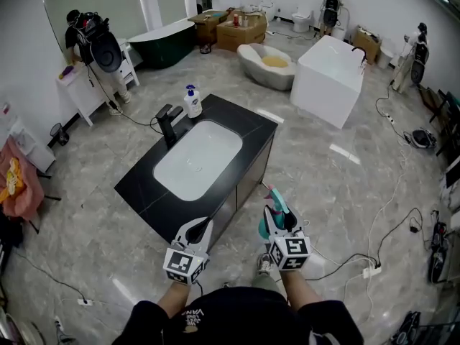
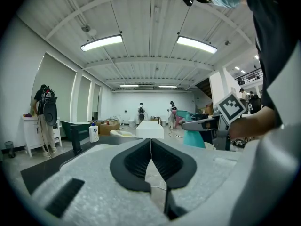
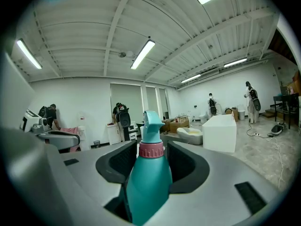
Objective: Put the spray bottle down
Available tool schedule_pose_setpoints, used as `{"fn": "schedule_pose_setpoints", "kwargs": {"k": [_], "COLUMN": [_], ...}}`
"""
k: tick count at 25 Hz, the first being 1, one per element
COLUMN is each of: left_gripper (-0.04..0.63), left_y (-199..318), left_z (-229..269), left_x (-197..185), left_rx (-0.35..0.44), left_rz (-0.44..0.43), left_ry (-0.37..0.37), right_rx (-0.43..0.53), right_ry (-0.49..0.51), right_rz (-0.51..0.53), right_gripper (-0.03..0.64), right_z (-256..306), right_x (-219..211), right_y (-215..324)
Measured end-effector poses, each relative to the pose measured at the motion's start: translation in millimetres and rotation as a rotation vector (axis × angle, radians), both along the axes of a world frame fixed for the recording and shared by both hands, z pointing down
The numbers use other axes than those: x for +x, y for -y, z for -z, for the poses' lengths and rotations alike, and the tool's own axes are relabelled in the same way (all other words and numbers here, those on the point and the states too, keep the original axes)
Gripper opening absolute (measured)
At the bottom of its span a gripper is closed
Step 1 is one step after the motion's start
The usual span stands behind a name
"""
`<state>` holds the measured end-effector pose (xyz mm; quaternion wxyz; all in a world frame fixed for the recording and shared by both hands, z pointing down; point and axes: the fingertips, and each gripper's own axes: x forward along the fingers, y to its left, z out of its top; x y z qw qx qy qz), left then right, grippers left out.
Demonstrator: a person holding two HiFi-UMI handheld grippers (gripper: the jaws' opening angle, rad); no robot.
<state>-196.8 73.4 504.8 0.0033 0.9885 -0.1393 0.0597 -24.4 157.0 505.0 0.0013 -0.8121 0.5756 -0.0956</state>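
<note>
A teal spray bottle [image 3: 148, 178] with a pink collar stands upright between the jaws of my right gripper [image 3: 150, 150], which is shut on it. In the head view the bottle [image 1: 277, 201] and the right gripper [image 1: 275, 213] hover over the floor, just right of the near corner of a black vanity counter [image 1: 248, 131]. The counter carries a white sink [image 1: 198, 157] and a black faucet [image 1: 169, 123]. My left gripper [image 1: 204, 226] is at the counter's near edge. Its jaws [image 2: 151, 147] are shut with nothing between them.
A white pump soap bottle [image 1: 192, 102] stands by the faucet at the counter's far end. Behind are a white block tub [image 1: 329, 70], an oval tub [image 1: 267, 65], a dark tub [image 1: 162, 42] and cardboard boxes [image 1: 241, 29]. Cables [image 1: 374, 264] lie on the floor at right. People stand along the walls.
</note>
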Motion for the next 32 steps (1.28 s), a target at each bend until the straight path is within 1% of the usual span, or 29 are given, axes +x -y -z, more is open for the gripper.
{"fn": "schedule_pose_setpoints", "kwargs": {"k": [5,11,16,20,25,32], "left_gripper": [0.018,0.018,0.018,0.018,0.018,0.018], "left_y": [15,23,29,31,44,85], "left_z": [4,5,3,-1,-4,-7], "left_x": [52,114,154,172,183,202], "left_rx": [0.000,-0.006,-0.016,-0.024,-0.035,-0.046], "left_rz": [0.041,0.097,0.159,0.203,0.231,0.224], "left_ry": [-0.006,-0.013,-0.021,-0.019,0.006,0.001], "right_rx": [-0.011,-0.020,-0.026,-0.019,-0.006,-0.004], "right_ry": [0.004,0.003,-0.006,-0.022,-0.005,-0.004], "right_rz": [0.042,0.117,0.184,0.229,0.250,0.243], "right_gripper": [0.207,0.207,0.207,0.207,0.207,0.207], "right_z": [-2,-2,-2,0,2,1], "right_x": [51,110,148,172,188,207], "right_y": [18,39,55,68,87,126]}}
